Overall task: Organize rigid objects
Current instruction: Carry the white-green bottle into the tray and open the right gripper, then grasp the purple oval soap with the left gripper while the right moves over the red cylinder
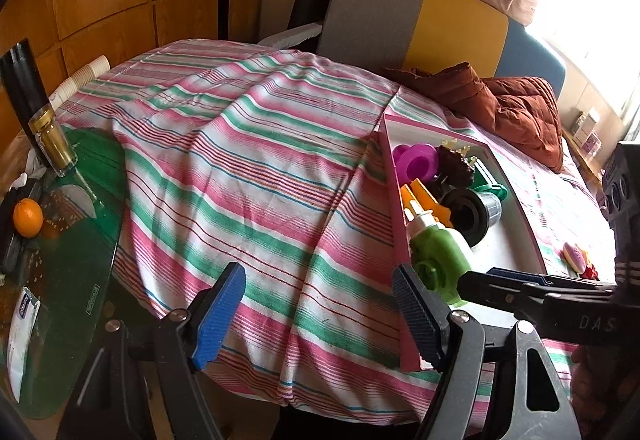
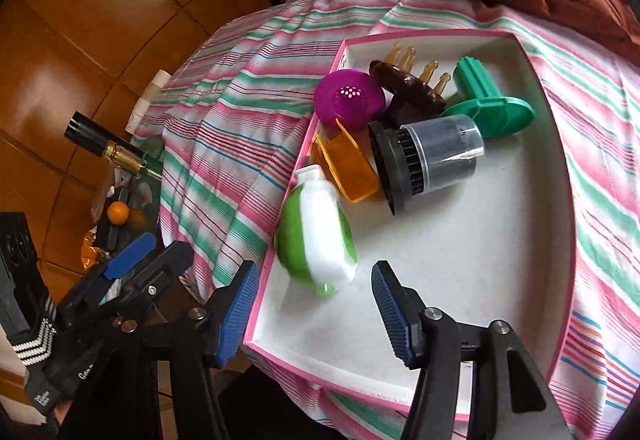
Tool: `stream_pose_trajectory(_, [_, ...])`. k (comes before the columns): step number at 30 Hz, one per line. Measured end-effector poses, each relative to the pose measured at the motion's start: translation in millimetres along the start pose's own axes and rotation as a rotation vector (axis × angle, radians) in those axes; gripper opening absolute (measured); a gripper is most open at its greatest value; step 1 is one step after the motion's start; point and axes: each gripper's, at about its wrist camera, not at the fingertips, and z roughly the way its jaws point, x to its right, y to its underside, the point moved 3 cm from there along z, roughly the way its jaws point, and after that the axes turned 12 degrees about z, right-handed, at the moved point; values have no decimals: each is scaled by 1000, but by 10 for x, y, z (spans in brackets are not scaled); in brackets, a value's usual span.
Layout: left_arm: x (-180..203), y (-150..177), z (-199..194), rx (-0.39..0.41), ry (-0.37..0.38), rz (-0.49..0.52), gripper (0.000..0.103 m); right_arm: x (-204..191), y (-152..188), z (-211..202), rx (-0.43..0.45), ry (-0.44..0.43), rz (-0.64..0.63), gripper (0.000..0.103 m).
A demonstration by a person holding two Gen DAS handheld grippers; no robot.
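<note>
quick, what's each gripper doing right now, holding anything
left gripper: open, nothing between its pads, over the striped cloth.
right gripper: open, holding nothing; the green and white bottle lies just ahead in the pink box.

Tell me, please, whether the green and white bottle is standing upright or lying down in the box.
Lying down: the green and white bottle rests on its side on the box floor.
</note>
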Motion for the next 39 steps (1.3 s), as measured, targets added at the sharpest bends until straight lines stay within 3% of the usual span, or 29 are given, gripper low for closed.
stream_pose_trajectory(15, [244,-12,-131,27,13,81,76,25,105,-291,111,135,-123,59])
stream_pose_trajectory(27, [439,-48,-156,32,24,139,76,396,22,-532,175,154,-36,59])
stream_pose_trajectory(39, [780,-179,-175,49,57,225,76,1156,-220,-1056,270,281,75,59])
